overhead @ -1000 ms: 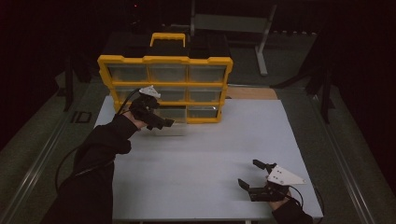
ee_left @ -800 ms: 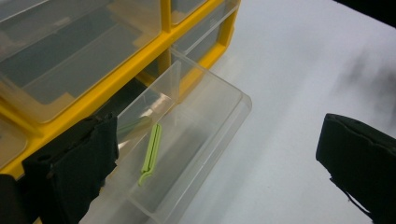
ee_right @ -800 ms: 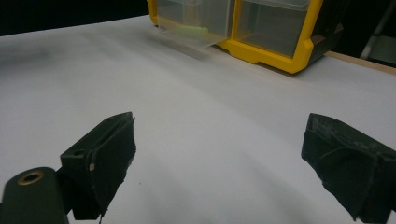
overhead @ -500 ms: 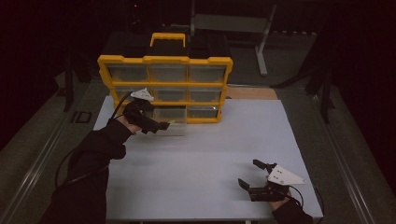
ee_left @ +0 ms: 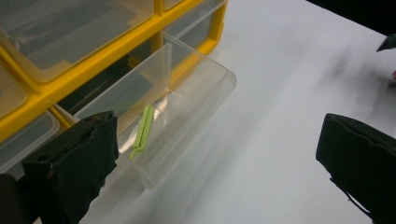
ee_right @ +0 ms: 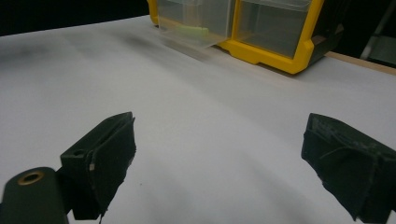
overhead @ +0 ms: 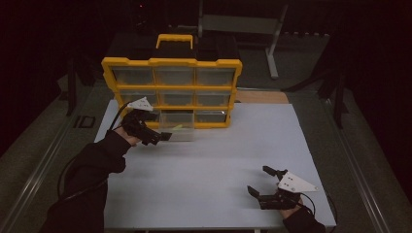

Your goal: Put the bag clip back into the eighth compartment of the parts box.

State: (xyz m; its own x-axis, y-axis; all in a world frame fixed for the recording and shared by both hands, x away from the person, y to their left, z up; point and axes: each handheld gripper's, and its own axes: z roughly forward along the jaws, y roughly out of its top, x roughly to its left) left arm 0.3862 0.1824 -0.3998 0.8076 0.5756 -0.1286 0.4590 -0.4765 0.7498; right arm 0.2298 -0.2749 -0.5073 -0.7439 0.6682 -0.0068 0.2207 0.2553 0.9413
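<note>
While the clear drawer sits pulled out of the bottom row of the yellow organizer, the left tongs hover just off its front left corner, jaws spread wide, gripping nothing. A green clip lies inside the drawer, along its floor near the divider. Drawer front rests out over the white surface, rear apparently still in its slot.

Step in hand, as a judgement: drawer is open, clip is in, left tongs backed off. Either clip was just dropped in or it's about to be picked out; can't tell which.

Right tongs are well away from the organizer, near the front right of the surface, jaws also released, idle.

Next move likely calls for the left tongs to square up on the drawer front and push it straight back into its slot without skewing it, or dip inside for the clip.
</note>
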